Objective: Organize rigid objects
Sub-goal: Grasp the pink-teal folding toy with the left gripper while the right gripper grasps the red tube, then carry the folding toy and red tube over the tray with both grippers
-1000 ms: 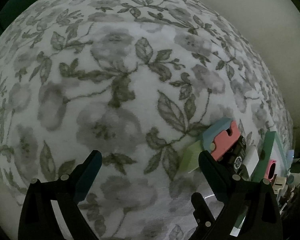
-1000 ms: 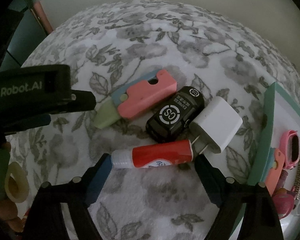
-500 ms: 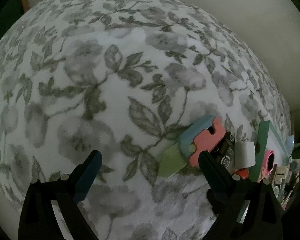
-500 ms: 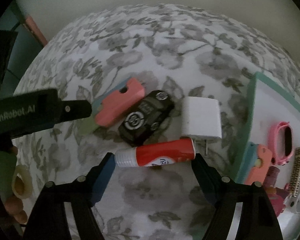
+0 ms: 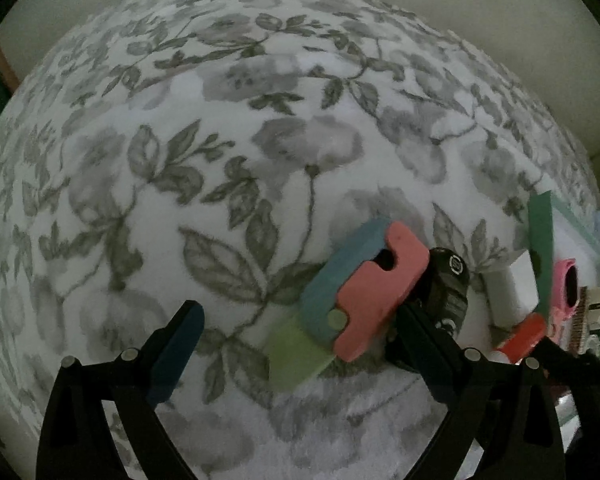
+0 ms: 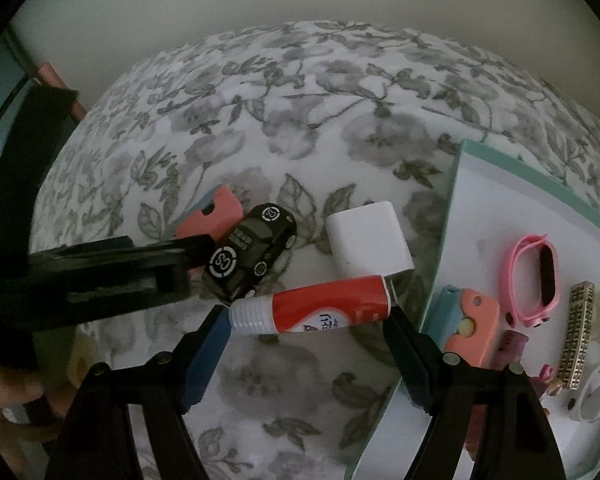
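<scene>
**Tray part filled, four items still loose**

We judge the sorting roughly half done. The teal tray [image 6: 454, 208] already holds a pink band [image 6: 534, 276], a second pink-and-blue folding toy [image 6: 470, 326], a metal clip [image 6: 578, 340] and some smaller pieces we cannot identify. Still out on the floral cloth [image 6: 300, 120] are four things, grouped just beside the tray's left rim: the red glue tube [image 6: 320, 310], the white charger [image 6: 368, 244], the black toy car [image 6: 248, 258] and the pink folding toy [image 5: 374, 296].

Our right gripper [image 6: 308, 344] has its fingers spread wide around the glue tube, one at each end; we see no firm pinch yet. Our left gripper [image 5: 300, 344] is also open and holds nothing, with the pink folding toy lying between its fingers. Those two look like the next candidates; the car and charger would follow.
</scene>
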A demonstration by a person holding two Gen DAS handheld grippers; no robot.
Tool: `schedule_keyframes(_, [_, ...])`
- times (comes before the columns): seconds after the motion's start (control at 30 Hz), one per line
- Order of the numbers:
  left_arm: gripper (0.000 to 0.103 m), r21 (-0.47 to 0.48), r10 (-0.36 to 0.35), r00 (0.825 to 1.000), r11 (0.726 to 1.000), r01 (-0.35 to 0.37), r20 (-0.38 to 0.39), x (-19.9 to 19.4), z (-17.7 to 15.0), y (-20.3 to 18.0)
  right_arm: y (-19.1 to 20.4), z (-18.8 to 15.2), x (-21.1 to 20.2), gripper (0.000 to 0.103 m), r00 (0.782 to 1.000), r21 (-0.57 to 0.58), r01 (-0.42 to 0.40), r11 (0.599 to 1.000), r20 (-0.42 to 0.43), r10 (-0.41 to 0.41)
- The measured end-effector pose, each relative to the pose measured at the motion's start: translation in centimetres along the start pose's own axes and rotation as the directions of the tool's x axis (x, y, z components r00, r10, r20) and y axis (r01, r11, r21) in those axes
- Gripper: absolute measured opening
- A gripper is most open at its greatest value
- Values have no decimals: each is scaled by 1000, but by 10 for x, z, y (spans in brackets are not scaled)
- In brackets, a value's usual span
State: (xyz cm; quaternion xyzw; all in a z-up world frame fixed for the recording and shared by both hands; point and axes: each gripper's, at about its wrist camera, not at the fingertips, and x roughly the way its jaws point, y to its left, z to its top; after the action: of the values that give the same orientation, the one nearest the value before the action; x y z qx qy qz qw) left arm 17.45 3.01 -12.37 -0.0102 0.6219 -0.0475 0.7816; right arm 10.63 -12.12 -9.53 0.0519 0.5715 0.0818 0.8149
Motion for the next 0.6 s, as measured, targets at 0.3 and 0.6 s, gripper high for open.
schedule_keyframes(0.3, [55, 39, 28, 999, 999, -30, 29, -2, 2, -13, -2, 1, 0, 81, 1000, 11, -9, 1000, 3, 9])
schedule_keyframes(0.6, [46, 16, -26, 999, 1000, 26, 27, -11, 4, -13, -4, 1, -3, 81, 1000, 22, -13, 1000, 8, 13])
